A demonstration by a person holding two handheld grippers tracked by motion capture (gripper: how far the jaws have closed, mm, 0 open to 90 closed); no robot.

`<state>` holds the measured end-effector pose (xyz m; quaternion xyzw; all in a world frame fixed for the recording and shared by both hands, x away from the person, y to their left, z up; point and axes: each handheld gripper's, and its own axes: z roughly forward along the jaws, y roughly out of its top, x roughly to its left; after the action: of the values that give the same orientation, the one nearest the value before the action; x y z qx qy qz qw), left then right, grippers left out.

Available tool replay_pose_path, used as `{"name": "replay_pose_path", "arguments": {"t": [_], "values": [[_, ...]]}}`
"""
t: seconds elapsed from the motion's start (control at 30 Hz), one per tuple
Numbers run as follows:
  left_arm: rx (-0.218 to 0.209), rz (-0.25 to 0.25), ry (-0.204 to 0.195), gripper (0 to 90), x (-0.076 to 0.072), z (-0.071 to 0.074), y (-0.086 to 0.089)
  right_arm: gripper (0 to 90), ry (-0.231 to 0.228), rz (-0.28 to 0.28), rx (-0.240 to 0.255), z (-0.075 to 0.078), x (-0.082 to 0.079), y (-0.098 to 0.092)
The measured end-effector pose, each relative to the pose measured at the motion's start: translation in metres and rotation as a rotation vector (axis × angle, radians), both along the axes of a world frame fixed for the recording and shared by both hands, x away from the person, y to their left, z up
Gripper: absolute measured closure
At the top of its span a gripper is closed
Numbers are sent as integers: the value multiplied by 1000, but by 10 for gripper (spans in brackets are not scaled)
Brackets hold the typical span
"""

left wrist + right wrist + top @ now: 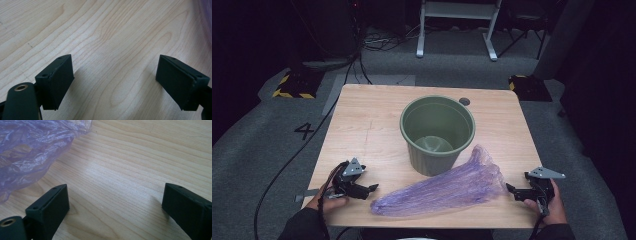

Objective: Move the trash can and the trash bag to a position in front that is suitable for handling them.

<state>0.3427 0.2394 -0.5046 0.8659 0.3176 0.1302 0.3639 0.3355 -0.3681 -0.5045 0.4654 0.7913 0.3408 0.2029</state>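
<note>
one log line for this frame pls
left gripper: open, empty | right gripper: open, empty | purple bag: flat on table, between grippers | green bin: upright

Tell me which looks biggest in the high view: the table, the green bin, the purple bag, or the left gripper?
1. table
2. green bin and purple bag: alike, the bag longer, the bin nearer the camera.
3. left gripper, smallest

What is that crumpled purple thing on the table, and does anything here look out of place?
It is a thin purple plastic bag, lying crumpled and flat on the table beside the green bin rather than lining it; the bin stands upright and bare inside. Nothing looks spilled or broken. Both grippers, left and right, rest open at the bag's ends.
</note>
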Motion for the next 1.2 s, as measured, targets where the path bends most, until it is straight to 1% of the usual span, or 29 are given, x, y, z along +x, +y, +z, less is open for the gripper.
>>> {"name": "replay_pose_path", "arguments": {"t": [0.27,0.4,0.43,0.47,0.53,0.6,0.67,0.7,0.77,0.8,0.83,0.9,0.93,0.97,1.0,1.03,1.07,1.1,1.2], "values": [[-1,0,3,138,0,0,0,80,0,6,4,0,0,-1],[1,8,2,138,-1,0,0,94,0,4,4,0,0,-1],[-1,9,3,138,-1,0,-1,126,-5,-1,3,0,0,-2],[-1,9,3,138,-1,0,-1,174,-14,-21,18,1,-1,-4],[-1,10,3,138,-1,0,0,177,-12,-20,22,1,-2,-4],[-1,9,3,138,-1,0,-1,210,-13,-18,32,2,-2,-6],[-1,9,4,138,-1,0,0,200,-30,-34,27,4,-3,-7],[0,8,3,138,-1,0,0,204,-43,-40,14,6,-4,-7],[0,5,2,138,0,0,0,210,-61,-33,15,11,-6,-7],[-1,5,2,138,0,0,0,211,-70,-34,21,14,-8,-6],[0,5,2,138,0,0,0,219,-85,-35,41,20,-9,-6],[0,4,1,138,0,0,0,222,-91,-40,49,23,-9,-5],[0,1,-1,140,-1,0,0,230,-103,-36,54,26,-10,-3],[2,-4,-1,141,-1,0,0,302,-126,-31,56,35,-11,2],[2,-7,-1,141,-1,0,0,302,-126,-31,56,35,-11,2],[0,-5,0,141,-1,0,0,340,-139,-35,53,39,-12,5],[-1,-5,0,141,-1,0,0,399,-167,-28,47,46,-14,13],[-1,-5,0,141,-1,0,0,399,-167,-28,47,46,-14,13],[0,-3,1,141,-2,0,0,452,-208,32,72,56,-19,24]]}}
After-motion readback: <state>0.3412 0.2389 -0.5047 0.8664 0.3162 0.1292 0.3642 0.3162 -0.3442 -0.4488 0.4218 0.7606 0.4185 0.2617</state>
